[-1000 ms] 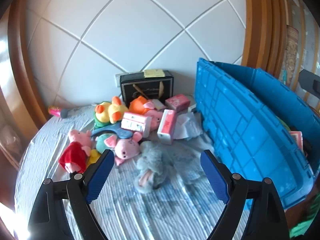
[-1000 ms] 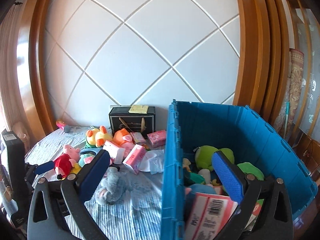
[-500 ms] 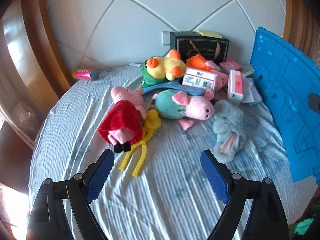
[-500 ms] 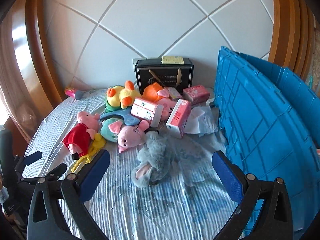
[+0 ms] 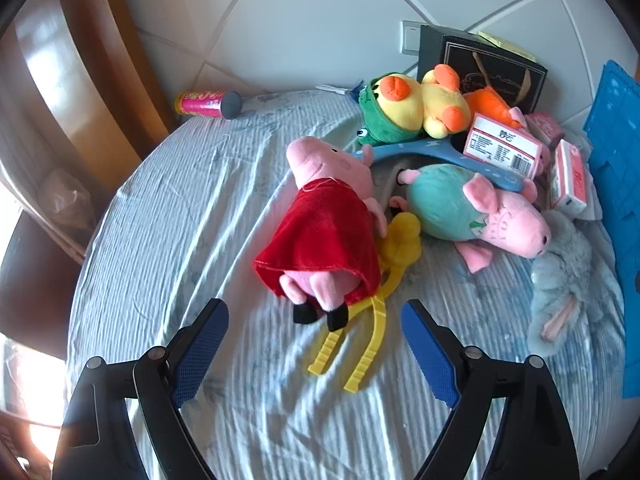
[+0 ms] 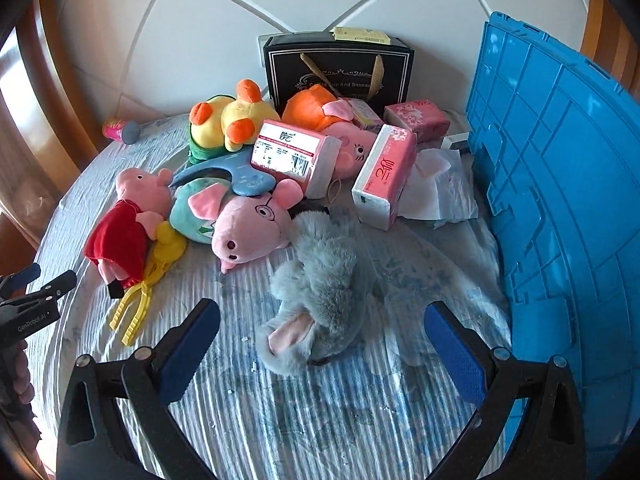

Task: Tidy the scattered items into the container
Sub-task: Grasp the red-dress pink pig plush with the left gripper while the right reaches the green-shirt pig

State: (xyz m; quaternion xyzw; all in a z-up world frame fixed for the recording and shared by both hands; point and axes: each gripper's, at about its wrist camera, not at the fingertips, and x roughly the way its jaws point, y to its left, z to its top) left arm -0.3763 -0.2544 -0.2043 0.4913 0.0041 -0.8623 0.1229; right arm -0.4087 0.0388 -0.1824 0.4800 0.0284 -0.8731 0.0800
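Observation:
Toys and tissue packs lie scattered on a striped blue bedsheet (image 5: 168,208). My left gripper (image 5: 314,322) is open, just short of the feet of a pink pig plush in a red dress (image 5: 328,232), which lies on yellow plastic tongs (image 5: 360,344). My right gripper (image 6: 322,326) is open, close over a grey rabbit plush (image 6: 320,296). A pig plush in teal (image 6: 236,220) lies between the two. The blue crate (image 6: 560,208) stands at the right; its inside is hidden. The left gripper also shows in the right wrist view (image 6: 44,282).
Behind are a yellow duck plush (image 6: 228,124), an orange-and-pink plush (image 6: 320,112), several pink tissue packs (image 6: 384,176), a blue hanger (image 5: 440,156), crumpled white paper (image 6: 440,188) and a black gift box (image 6: 340,68). A pink can (image 5: 208,104) lies by the wall.
Both grippers have swung left and down, away from the crate. The left one now sits close to the red-dress pig, the right one close to the grey rabbit. Both stay open.

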